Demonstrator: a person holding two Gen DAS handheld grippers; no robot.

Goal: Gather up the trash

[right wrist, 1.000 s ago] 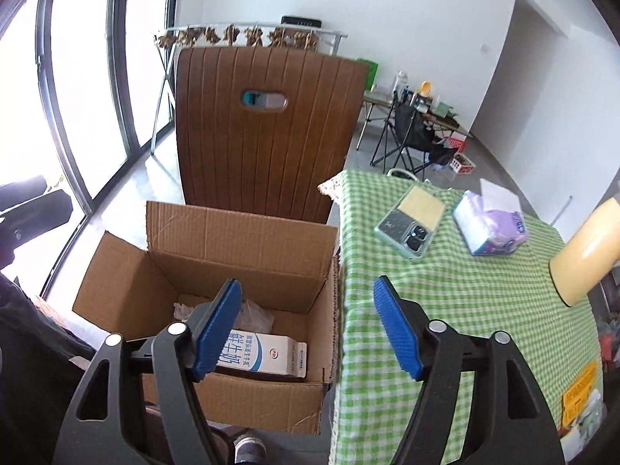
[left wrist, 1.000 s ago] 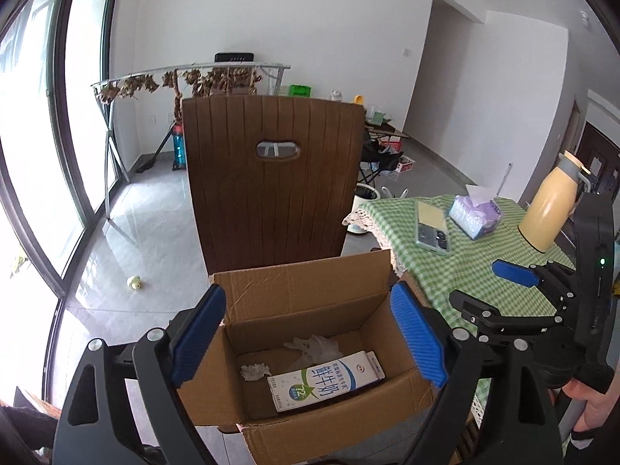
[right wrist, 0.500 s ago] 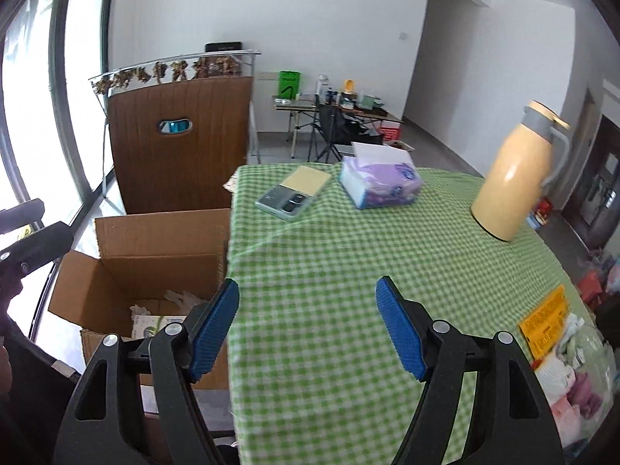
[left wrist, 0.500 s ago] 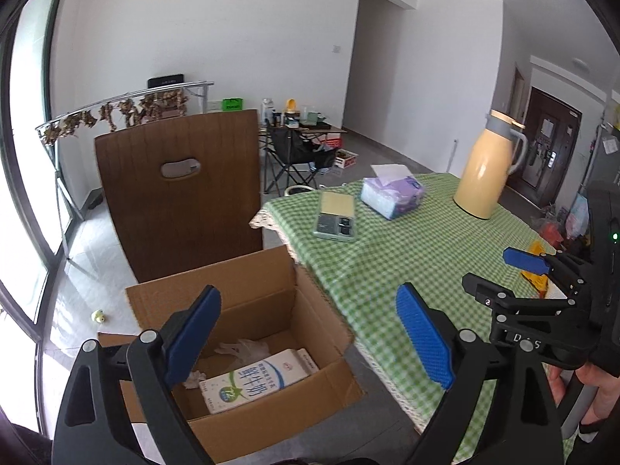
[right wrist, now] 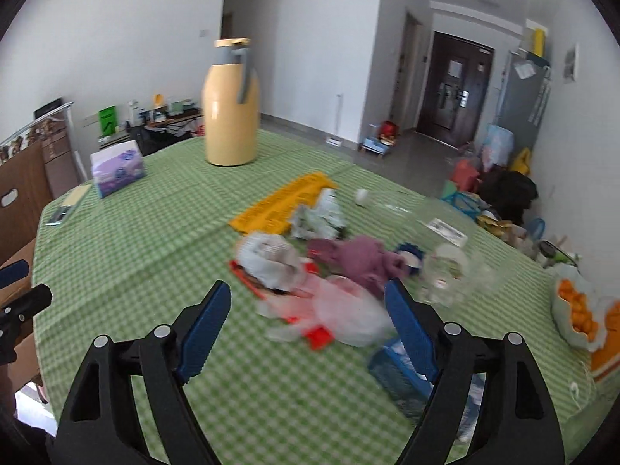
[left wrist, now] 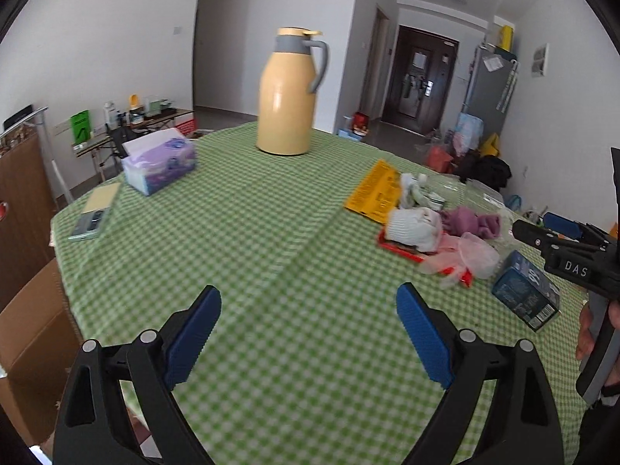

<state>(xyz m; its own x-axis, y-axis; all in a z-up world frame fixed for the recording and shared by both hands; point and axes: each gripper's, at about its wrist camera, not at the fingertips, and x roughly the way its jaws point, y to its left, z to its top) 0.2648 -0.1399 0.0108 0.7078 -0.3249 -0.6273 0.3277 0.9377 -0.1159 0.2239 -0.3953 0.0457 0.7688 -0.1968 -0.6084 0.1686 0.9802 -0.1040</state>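
Note:
A heap of trash lies on the green checked table (left wrist: 232,232): a yellow packet (right wrist: 283,203), a white crumpled wad (right wrist: 267,259), a purple cloth (right wrist: 360,259), a clear plastic bag over a red wrapper (right wrist: 348,310) and a blue carton (right wrist: 403,376). My right gripper (right wrist: 308,325) hovers just before the bag. Its jaws are opening and no pad touches anything. My left gripper (left wrist: 308,333) is open over bare cloth, left of the heap (left wrist: 426,228). The cardboard box (left wrist: 27,329) shows at the table's left edge.
A yellow thermos jug (left wrist: 288,93) stands at the far middle of the table. A purple tissue box (left wrist: 159,164) and a phone (left wrist: 87,224) lie far left. A bowl of oranges (right wrist: 577,314) sits at the right edge. The brown chair back (right wrist: 19,190) is at the left.
Both grippers swung right, away from the cardboard box with the milk carton and over the table. The trash heap came into view. The right jaws stand slightly wider.

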